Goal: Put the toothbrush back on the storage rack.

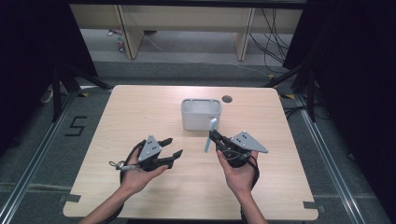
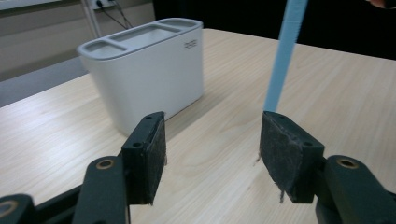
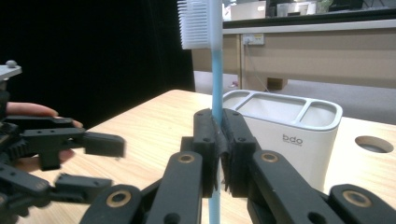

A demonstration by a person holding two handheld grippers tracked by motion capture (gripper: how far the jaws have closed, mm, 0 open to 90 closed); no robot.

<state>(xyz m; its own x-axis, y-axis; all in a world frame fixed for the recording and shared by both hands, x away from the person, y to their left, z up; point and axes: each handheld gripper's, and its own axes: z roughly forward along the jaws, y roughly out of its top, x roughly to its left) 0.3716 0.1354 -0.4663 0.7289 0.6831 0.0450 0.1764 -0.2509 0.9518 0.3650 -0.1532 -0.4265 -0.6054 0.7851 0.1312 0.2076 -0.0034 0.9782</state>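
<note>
Right gripper [image 3: 218, 140] clamped on light-blue plastic toothbrush [image 3: 215, 84], upright, beside white compartmented plastic holder [image 1: 201, 113]. Left gripper [image 1: 170, 148] released, empty. Handover looks done; dropping it into a slot remains.

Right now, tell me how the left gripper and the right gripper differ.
The left gripper has its fingers spread apart with nothing between them; the right gripper has its fingers clamped on a blue toothbrush. The left gripper points across the table toward the right one; the right gripper points toward the white holder. Both are black, hand-held, and topped with a grey three-cornered plate.
</note>
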